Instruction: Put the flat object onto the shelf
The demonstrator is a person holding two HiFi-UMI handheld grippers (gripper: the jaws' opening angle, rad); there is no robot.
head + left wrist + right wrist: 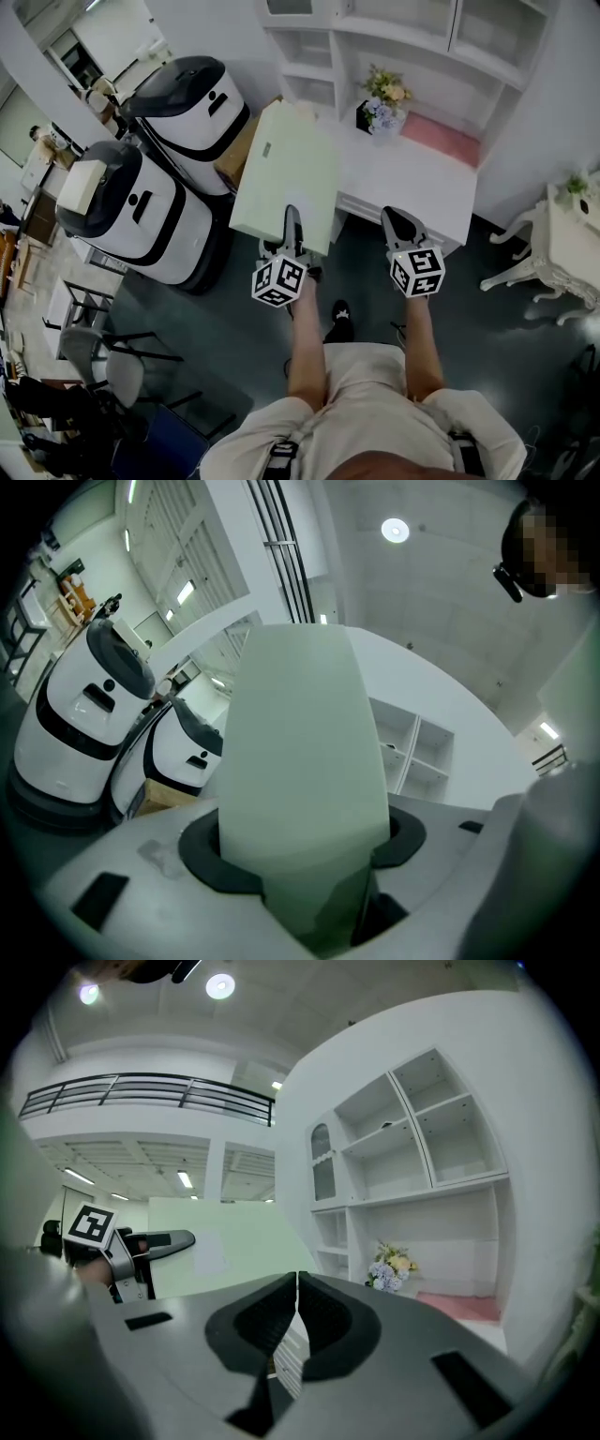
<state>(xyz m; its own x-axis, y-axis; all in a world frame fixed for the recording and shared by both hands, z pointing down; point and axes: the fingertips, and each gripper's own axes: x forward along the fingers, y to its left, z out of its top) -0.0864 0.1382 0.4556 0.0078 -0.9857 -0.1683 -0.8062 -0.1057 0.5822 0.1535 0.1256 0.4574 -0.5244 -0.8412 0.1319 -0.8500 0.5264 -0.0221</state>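
Note:
A pale green flat board (286, 176) is held up in front of the white desk (412, 183), near its left end. My left gripper (292, 225) is shut on the board's near edge; in the left gripper view the board (300, 789) fills the space between the jaws. My right gripper (398, 223) hovers to the right over the desk's front edge, shut with nothing between its jaws (297, 1321). White shelves (309, 70) rise behind the desk, and the right gripper view shows the shelves (412, 1138) too, with the board (230, 1246) at left.
A flower pot (382, 101) and a pink mat (441, 139) lie on the desk. Two white-and-black machines (141, 211) stand to the left, with a cardboard box (234, 155) behind them. An ornate white table (572, 239) is at the right, a chair (117, 361) at the lower left.

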